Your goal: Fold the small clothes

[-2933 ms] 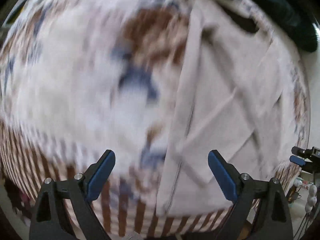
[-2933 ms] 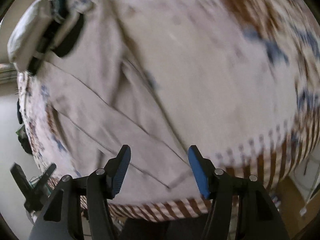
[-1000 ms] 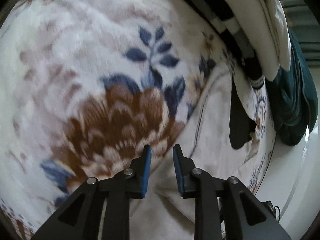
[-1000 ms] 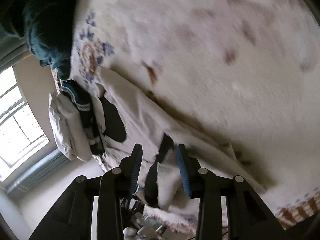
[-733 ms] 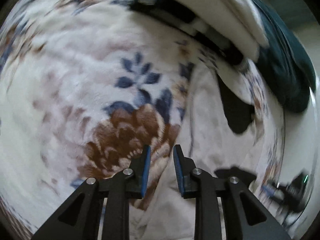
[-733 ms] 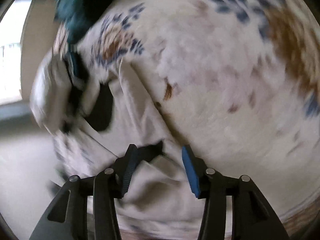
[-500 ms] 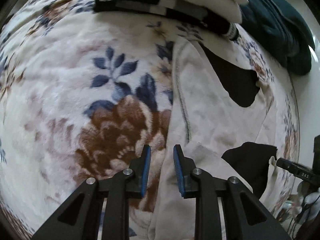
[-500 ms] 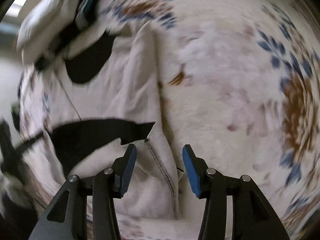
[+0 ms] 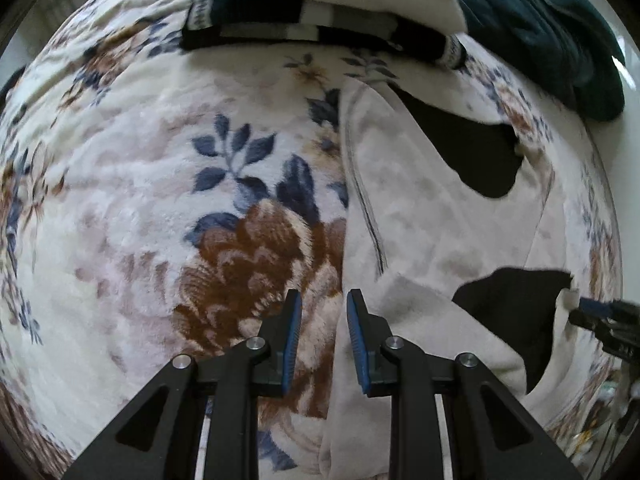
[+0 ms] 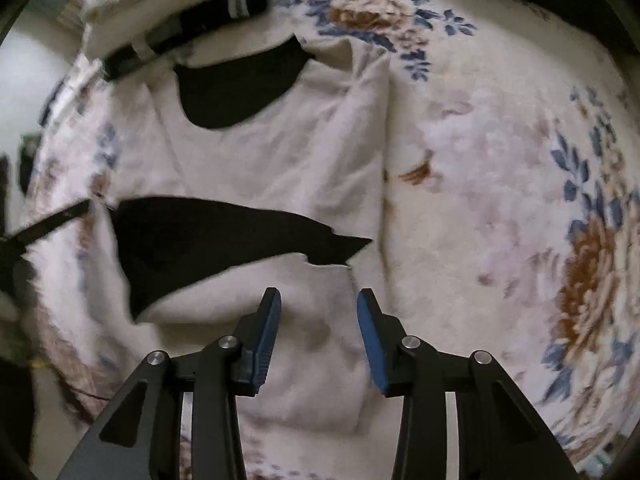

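Observation:
A cream garment with black patches (image 9: 432, 216) lies on a floral blanket (image 9: 140, 184), its near part folded over onto itself. My left gripper (image 9: 320, 328) hovers over the garment's left edge, jaws narrowly apart, holding nothing. My right gripper (image 10: 318, 330) is open above the folded cream flap (image 10: 304, 360), empty. The garment also shows in the right wrist view (image 10: 288, 152), on the left half of the blanket (image 10: 500, 200). The right gripper's tip (image 9: 600, 312) shows at the far right of the left wrist view, beside the garment's right edge.
A stack of folded clothes, white over black-and-white stripes (image 9: 320, 20), lies at the far edge of the blanket. A dark teal garment (image 9: 552, 40) lies at the far right. The stack also shows in the right wrist view (image 10: 172, 8).
Both grippers closed on the cream garment's near end, carried it over into a fold, then pulled back. The right gripper has opened and let go; the left jaws now hold nothing.

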